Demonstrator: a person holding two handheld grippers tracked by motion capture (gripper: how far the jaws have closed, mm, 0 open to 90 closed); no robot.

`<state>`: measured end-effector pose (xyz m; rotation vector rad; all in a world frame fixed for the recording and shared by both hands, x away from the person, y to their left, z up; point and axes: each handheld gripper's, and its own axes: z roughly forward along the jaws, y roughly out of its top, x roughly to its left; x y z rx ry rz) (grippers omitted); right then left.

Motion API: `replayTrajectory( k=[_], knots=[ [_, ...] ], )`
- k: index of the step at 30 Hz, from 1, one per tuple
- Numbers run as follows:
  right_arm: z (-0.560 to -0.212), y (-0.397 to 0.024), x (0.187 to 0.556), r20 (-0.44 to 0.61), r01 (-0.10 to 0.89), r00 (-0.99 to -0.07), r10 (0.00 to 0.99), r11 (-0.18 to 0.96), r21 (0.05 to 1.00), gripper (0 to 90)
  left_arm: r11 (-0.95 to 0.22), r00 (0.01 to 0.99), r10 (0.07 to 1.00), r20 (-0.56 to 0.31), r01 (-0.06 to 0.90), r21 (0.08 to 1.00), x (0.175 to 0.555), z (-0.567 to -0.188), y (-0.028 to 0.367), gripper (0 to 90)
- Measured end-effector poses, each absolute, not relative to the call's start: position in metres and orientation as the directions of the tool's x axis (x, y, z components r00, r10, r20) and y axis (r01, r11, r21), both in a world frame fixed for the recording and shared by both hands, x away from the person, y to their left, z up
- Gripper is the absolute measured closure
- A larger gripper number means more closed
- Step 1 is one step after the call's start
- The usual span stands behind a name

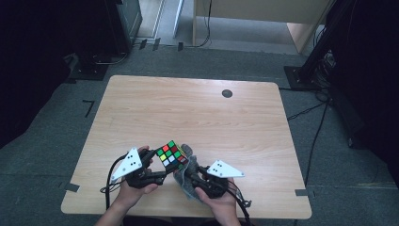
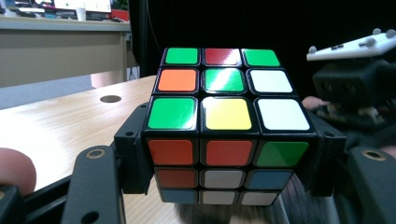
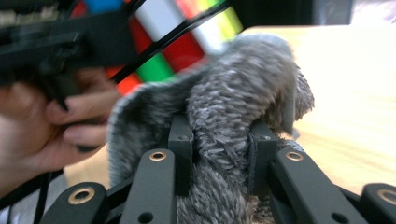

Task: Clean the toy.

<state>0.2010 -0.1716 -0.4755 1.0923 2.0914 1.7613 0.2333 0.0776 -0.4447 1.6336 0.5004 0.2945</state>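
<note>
A scrambled colour cube (image 1: 171, 155) (image 2: 225, 125) is held just above the table near its front edge, clamped at both sides by my left gripper (image 1: 162, 170) (image 2: 226, 154). My right gripper (image 1: 184, 175) (image 3: 219, 144) is shut on a grey fluffy cloth (image 1: 187, 184) (image 3: 233, 121), bunched between its jaws and pressed up against the cube's right lower side. Blurred cube stickers (image 3: 159, 51) show behind the cloth in the right gripper view. The right gripper's body (image 2: 359, 79) appears beside the cube in the left gripper view.
The wooden table (image 1: 197, 117) stretches away behind the hands, with a round dark cable hole (image 1: 227, 93) (image 2: 110, 99) near its far edge. Black stands and cables sit on the floor around it. A person's hand (image 3: 42, 121) grips the left tool.
</note>
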Motion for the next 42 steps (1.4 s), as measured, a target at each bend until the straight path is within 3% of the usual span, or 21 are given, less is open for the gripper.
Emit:
replayTrajectory(
  k=[6,13,23,30,37,42],
  knots=[
    [-0.475,-0.159,0.196,0.26,0.385,-0.753,0.605,0.085,0.919,70.0,-0.055,0.859,0.502,-0.103,0.15,0.987,0.236,-0.443,0.084,34.1],
    [-0.465,-0.19,0.205,0.308,0.381,-0.671,0.674,-0.042,0.924,70.1,-0.057,0.859,0.502,-0.106,0.155,0.986,0.236,-0.444,0.084,34.1],
    [-0.476,-0.163,0.198,0.269,0.389,-0.745,0.61,0.07,0.919,69.7,-0.065,0.858,0.503,-0.103,0.157,0.985,0.236,-0.444,0.082,34.1],
    [-0.468,-0.187,0.205,0.295,0.38,-0.677,0.674,-0.023,0.925,69.8,-0.064,0.861,0.497,-0.106,0.158,0.985,0.235,-0.444,0.081,34.1],
    [-0.47,-0.173,0.201,0.215,0.349,-0.723,0.657,0.079,0.934,69.4,-0.063,0.853,0.51,-0.105,0.159,0.985,0.237,-0.445,0.083,34.0],
    [-0.467,-0.209,0.214,0.199,0.36,-0.606,0.77,0.042,0.932,69.4,-0.069,0.834,0.541,-0.11,0.175,0.982,0.242,-0.448,0.09,34.0]
  ],
)
